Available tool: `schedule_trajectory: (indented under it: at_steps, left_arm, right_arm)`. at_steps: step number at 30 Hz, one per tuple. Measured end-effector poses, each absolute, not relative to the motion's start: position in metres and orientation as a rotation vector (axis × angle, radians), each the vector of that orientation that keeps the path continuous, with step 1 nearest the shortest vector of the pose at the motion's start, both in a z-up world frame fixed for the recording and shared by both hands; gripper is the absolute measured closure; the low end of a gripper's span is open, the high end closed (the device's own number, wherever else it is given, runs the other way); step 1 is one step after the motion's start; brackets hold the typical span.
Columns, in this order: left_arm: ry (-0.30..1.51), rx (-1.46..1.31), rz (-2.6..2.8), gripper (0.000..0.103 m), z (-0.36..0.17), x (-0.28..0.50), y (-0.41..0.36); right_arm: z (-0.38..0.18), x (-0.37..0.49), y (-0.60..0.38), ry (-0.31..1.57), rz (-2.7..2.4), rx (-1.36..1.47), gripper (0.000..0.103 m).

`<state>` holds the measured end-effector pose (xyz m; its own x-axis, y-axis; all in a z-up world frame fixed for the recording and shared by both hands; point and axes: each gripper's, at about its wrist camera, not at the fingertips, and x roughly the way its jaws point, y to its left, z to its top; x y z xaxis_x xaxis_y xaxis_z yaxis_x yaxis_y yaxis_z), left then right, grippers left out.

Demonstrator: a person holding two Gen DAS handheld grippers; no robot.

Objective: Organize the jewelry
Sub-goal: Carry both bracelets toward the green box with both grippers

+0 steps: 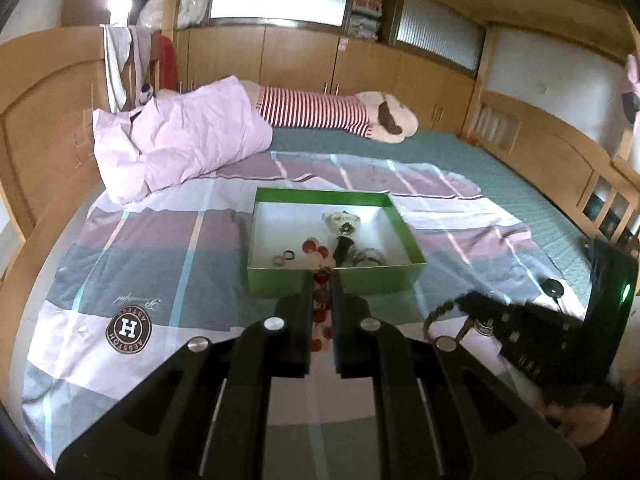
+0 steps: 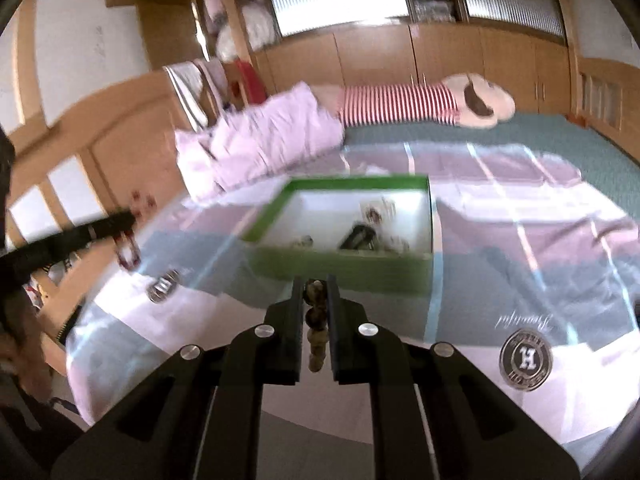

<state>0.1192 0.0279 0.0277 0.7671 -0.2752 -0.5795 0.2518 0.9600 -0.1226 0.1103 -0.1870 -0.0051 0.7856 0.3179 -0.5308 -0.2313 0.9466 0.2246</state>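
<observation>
So there's one green box [image 1: 335, 280] sitting open on the striped bedspread [image 1: 160, 248], white inside; in it I count two small rings [image 1: 283, 258] near the front-left corner, a few red and pale beads [image 1: 314, 249] next to them, one pale bear-looking trinket [image 1: 341, 221] further back, one black piece [image 1: 342, 249] in the middle and a silvery band [image 1: 366, 258] to its right; can't say for sure what those last ones are.

Two bracelets are up in the air, one per gripper; the left gripper [image 1: 321, 280] has its jaws narrow and pinched on a red and white bead bracelet [image 1: 322, 316] that hangs down between the fingers, just on the near side of the box's front wall; the right gripper [image 2: 315, 286] is likewise closed tight on a brown bead bracelet [image 2: 316, 336], also hovering near the front edge of the box, view's pretty blurry though.

Further off: one pink pillow [image 1: 184, 140] at far left and one plush toy [image 1: 332, 110] in a red-striped shirt lying along the far side of the bed.
</observation>
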Motion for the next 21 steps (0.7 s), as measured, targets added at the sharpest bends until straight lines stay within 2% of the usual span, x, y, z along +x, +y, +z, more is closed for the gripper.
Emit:
schedule_trajectory:
  at_steps: [5,11,21]
  left_arm:
    - [0.605,-0.051,-0.306,0.095,0.033,0.082,0.026]
    - [0.594,-0.057,-0.340,0.095,0.027,0.057,0.016]
    - [0.643,-0.067,-0.329,0.095,0.001,0.073,0.009]
  right_arm:
    - [0.026,0.082,-0.183,0.514,0.305,0.118,0.092]
    - [0.029,0.068,-0.174,0.484,0.306,0.094,0.092]
    - [0.019,0.072,-0.172,0.508,0.299,0.077,0.092]
